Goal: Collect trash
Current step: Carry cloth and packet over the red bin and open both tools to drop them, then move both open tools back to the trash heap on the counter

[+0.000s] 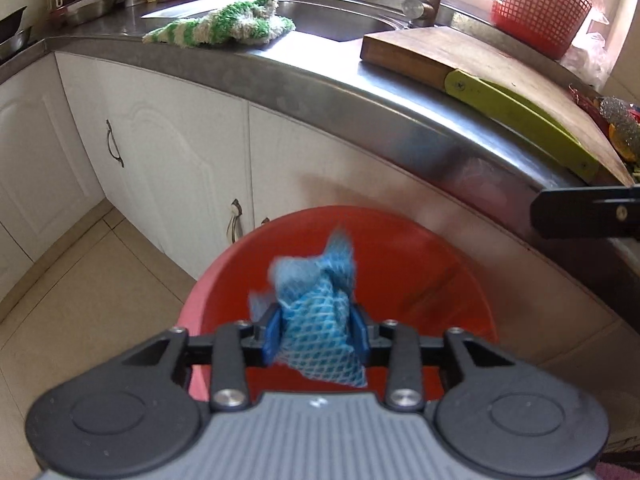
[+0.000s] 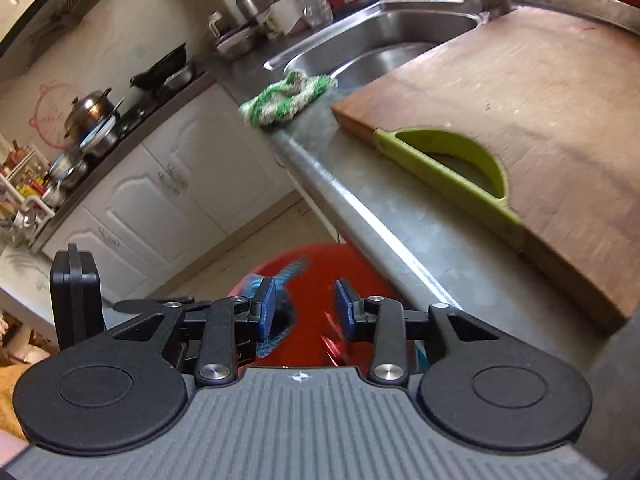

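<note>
My left gripper point(image 1: 316, 334) is shut on a crumpled blue mesh net point(image 1: 316, 304) and holds it over a red round bin point(image 1: 420, 272) that stands on the floor by the counter. In the right wrist view my right gripper point(image 2: 306, 312) is open and empty above the same red bin point(image 2: 316, 280). The blue net point(image 2: 280, 276) shows blurred just left of my right gripper's left pad. A small red shiny scrap point(image 2: 334, 346) shows inside the bin below the jaws. Part of my right gripper's body point(image 1: 588, 212) enters the left wrist view at the right edge.
A steel counter edge point(image 1: 360, 92) runs above the bin. On it lie a wooden cutting board point(image 2: 520, 112) with a green handle point(image 2: 448, 164), a green-white cloth point(image 1: 224, 26) by the sink point(image 2: 380, 48), and a red basket point(image 1: 540, 4). White cabinets point(image 1: 160, 152) stand behind.
</note>
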Demonstrator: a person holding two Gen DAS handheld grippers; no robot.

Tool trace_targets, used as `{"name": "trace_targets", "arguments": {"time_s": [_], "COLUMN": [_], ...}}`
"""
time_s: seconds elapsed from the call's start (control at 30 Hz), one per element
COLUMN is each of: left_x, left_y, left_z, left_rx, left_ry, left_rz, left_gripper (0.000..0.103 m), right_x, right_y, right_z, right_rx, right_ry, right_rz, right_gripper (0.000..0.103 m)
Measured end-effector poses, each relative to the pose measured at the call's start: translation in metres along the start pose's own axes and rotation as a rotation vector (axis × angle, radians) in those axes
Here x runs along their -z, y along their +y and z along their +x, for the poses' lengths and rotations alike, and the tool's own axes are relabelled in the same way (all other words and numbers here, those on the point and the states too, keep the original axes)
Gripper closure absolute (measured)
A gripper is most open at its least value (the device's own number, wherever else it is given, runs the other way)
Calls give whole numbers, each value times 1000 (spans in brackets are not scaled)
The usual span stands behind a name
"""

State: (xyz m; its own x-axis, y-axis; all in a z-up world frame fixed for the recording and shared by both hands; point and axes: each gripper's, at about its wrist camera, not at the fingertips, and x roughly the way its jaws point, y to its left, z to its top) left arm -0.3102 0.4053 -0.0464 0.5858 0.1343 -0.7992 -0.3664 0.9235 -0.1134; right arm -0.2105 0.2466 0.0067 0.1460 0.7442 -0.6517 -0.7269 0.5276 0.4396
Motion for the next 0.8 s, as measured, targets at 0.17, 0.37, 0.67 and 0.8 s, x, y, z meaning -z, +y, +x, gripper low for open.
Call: {"name": "trace_targets", "arguments": {"time_s": [0.17, 0.37, 0.67, 0.8], "left_x": [-6, -21, -36, -36], "left_y": [2, 3, -24, -57], "left_z": [0, -11, -46, -62], "left_rx": [1, 12, 7, 10], "left_ry": [2, -36, -116, -149], "left_rz": [24, 23, 60, 81], "left_gripper": [54, 49, 41, 39], "right_x": [-4, -9, 3, 20], "right_y": [0, 2, -23, -46], "right_z": [-4, -27, -77, -113], "right_rx": [-5, 44, 237, 342], "right_ry": [-13, -116, -285, -339], "right_rz": [-16, -43, 3, 37], "right_gripper": [49, 21, 4, 3]}}
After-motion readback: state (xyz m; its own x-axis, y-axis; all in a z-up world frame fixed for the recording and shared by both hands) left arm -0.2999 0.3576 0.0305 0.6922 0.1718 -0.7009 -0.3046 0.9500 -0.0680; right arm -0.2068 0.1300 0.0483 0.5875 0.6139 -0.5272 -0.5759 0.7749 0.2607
